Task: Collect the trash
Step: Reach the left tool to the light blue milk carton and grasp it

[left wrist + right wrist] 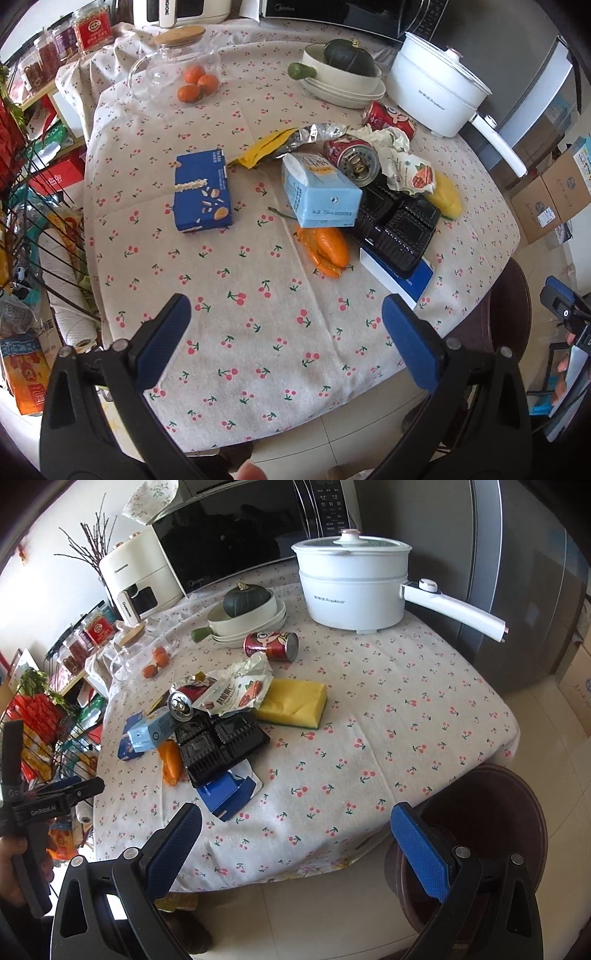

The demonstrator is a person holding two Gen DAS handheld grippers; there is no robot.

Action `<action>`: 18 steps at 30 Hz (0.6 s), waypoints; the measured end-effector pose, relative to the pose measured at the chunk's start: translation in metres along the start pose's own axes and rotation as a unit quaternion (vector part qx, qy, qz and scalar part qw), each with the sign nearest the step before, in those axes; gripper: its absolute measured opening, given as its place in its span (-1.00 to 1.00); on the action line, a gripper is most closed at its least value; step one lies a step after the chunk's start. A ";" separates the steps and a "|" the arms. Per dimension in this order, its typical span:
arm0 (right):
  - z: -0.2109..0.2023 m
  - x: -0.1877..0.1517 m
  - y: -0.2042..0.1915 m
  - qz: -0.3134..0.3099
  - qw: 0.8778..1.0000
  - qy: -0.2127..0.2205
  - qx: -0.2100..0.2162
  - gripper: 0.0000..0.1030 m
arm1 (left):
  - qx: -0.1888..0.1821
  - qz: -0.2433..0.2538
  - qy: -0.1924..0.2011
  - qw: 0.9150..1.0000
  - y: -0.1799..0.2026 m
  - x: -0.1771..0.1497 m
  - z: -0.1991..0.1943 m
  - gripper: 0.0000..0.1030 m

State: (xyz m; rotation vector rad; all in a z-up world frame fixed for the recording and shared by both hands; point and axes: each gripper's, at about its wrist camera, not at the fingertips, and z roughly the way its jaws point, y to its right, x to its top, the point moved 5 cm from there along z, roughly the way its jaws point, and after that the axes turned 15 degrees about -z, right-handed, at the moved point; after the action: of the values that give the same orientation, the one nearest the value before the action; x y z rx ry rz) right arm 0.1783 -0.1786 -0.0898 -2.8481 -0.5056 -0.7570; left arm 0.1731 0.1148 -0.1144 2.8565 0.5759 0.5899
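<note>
Centrally, trash [332,184] litters a cherry-print tablecloth [240,332] before appliances.

Both wrist cams sit just off the near edge of the desk [258,350], above it, angled down and forward across it. My left cam looks from the near-left side, litter pile [351,192] mid-frame, moderately near. My right cam is further right, over the stool [491,812], pile [221,716] left of centre. Shared: the cloth, the pile, white pot [436,92] [354,583]. Each cam catches the other tongs at its frame edge
</note>
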 end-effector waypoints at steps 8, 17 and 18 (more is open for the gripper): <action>0.032 0.024 0.007 0.012 1.000 -0.014 -0.005 1.00 | -0.010 0.033 0.021 0.999 0.035 0.024 0.040 0.93; 0.055 0.044 -0.003 0.009 1.000 -0.014 -0.012 1.00 | -0.007 0.004 0.042 0.999 0.040 0.054 0.064 0.59; 0.058 0.045 -0.006 0.010 1.000 -0.015 -0.010 1.00 | -0.011 -0.003 0.038 0.999 0.039 0.056 0.066 0.45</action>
State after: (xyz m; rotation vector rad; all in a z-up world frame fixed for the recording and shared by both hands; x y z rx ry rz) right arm 0.2392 -0.1471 -0.1166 -2.8821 -0.4757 -0.7207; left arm 0.2603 0.0962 -0.1455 2.8211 0.5860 0.7028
